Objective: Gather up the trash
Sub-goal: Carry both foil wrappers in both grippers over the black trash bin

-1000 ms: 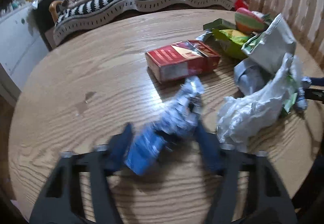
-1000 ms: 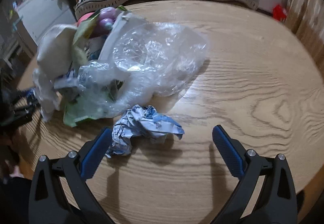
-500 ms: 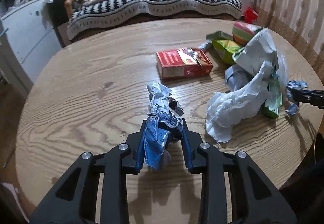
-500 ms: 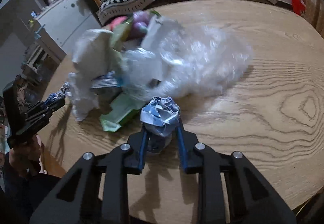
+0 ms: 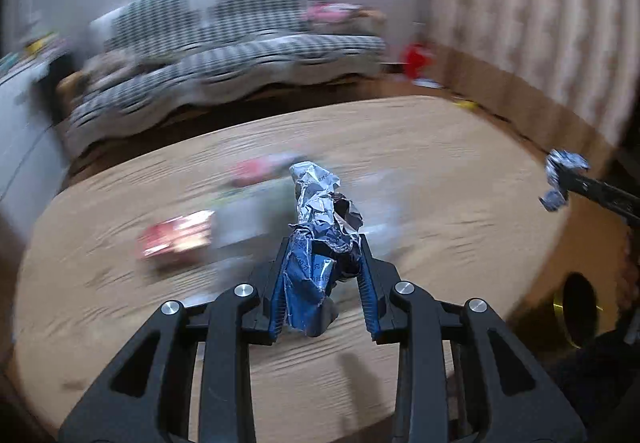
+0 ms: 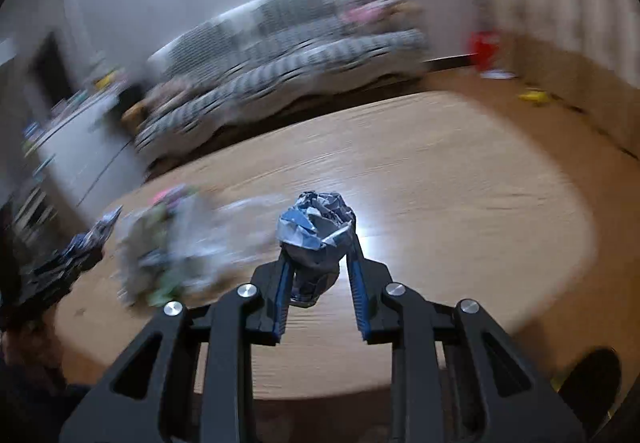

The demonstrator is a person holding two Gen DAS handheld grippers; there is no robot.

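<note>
My left gripper [image 5: 322,243] is shut on a crumpled blue and silver wrapper [image 5: 320,227] that sticks up between its blue pads, lifted above the round wooden table [image 5: 440,171]. My right gripper [image 6: 318,243] is shut on a crumpled blue and white wrapper ball [image 6: 316,231], also held above the table. In the left wrist view the right gripper [image 5: 560,183] shows at the right edge with its wrapper. The left gripper [image 6: 76,255] appears blurred at the left edge of the right wrist view.
A red box [image 5: 176,239] and a blurred heap of plastic bags and wrappers [image 6: 180,243] lie on the table. A striped sofa [image 5: 224,55] stands behind the table, a white cabinet [image 6: 76,155] to its left, a red object [image 5: 416,59] on the floor.
Both grippers closed on their wrappers and lifted them off the table. Both views have swung to the right, so the trash heap now sits further left and blurred.
</note>
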